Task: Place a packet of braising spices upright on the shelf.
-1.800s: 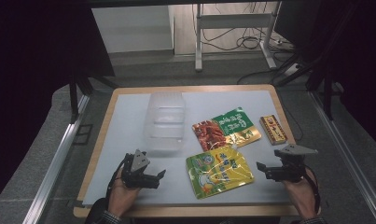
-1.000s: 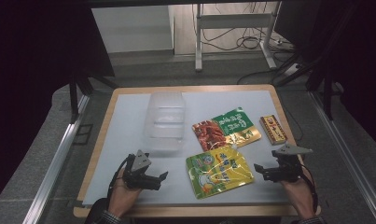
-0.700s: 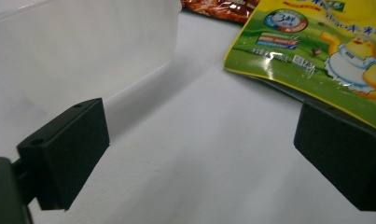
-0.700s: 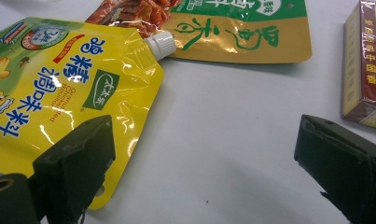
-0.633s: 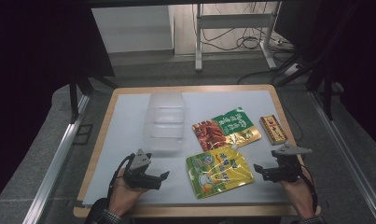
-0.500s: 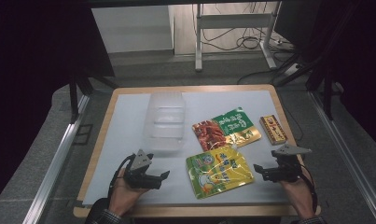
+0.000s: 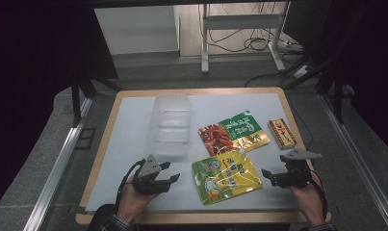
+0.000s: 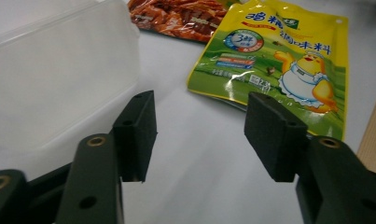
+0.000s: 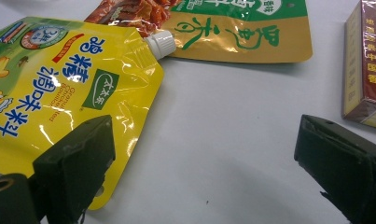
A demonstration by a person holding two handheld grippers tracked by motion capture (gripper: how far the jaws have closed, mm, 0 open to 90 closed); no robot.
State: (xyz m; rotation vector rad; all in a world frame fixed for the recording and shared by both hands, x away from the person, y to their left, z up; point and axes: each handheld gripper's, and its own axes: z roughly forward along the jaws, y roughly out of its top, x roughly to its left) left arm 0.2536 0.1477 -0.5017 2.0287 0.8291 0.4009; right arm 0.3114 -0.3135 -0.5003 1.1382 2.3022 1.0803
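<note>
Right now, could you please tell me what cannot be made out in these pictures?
- Clear box, high view: its contents; the walls are frosted and it is small there.
- Brown carton, right gripper view: cut off by the right edge.
- Red pouch, left gripper view: cut off by the top edge.
- Yellow pouch, high view: print too small to read.

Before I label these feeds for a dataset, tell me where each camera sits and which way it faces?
High view: above the near table edge, looking forward and down; both forearms, left gripper, right gripper.
Left gripper view: rides that gripper, facing the clear plastic container; two black jaws, gap empty.
Right gripper view: rides that gripper, facing the brown and yellow box; jaws wide.
All share the yellow spouted pouch.
</note>
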